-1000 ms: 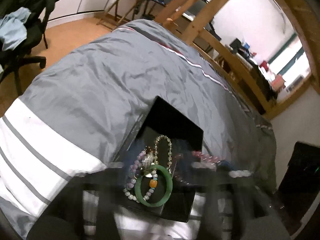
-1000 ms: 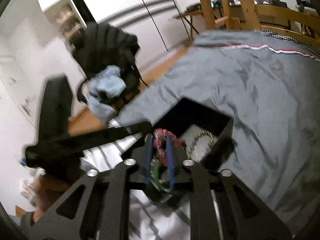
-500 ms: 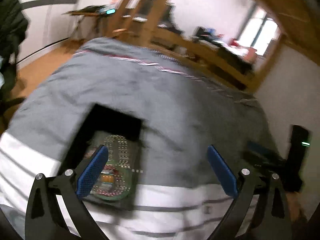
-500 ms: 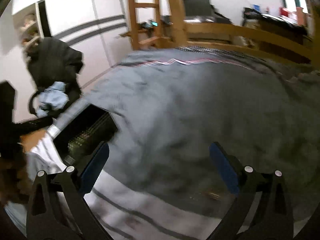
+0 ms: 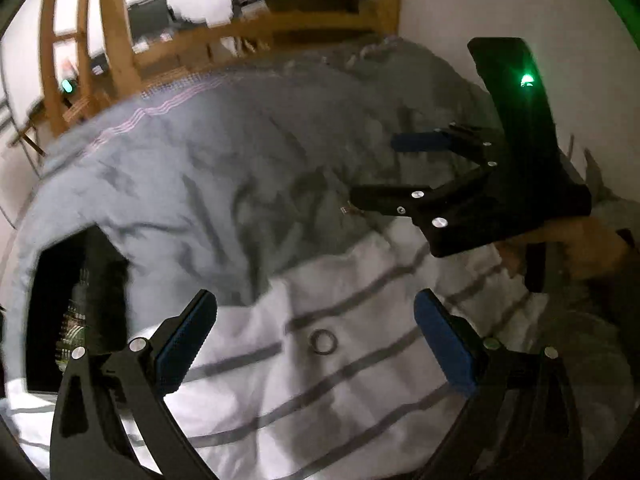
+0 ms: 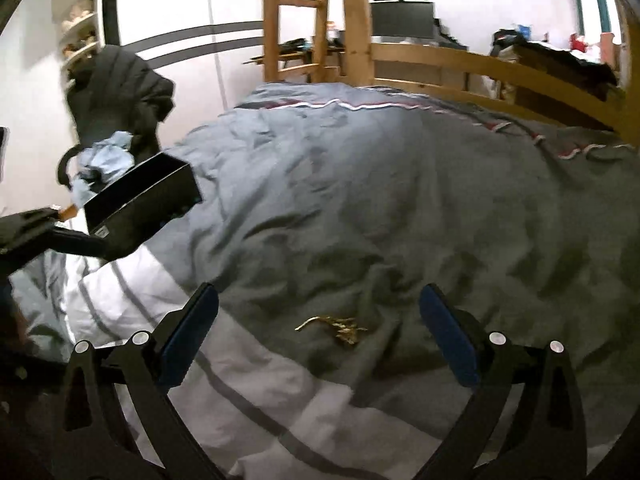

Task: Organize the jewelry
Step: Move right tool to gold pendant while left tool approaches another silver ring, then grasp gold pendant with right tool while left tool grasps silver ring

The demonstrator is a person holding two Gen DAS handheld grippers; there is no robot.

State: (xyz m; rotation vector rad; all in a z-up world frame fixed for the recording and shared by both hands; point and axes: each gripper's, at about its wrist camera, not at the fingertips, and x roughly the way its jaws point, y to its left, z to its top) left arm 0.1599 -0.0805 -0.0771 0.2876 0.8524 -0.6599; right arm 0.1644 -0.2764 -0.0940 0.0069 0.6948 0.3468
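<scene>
gold chain [image 6: 336,326] between right gripper [image 6: 318,330] jaws (spread wide).

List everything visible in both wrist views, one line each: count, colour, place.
jewelry box: one, black, open, on the duvet's left side, beaded pieces inside.
ring: one, dark, on the white striped part of the duvet, between the left gripper's fingers.
gold chain: one, gold, in a heap on the grey duvet, ahead of the right gripper.
duvet: one, grey with a white striped end, covering the bed.
bed frame: one, wooden, behind the bed.
chair with clothes: one, black jacket and blue cloth, far left.
wardrobe: one, white, back wall.
left gripper: black with blue pads, open, empty.
right gripper: black with blue pads, open, empty.
</scene>
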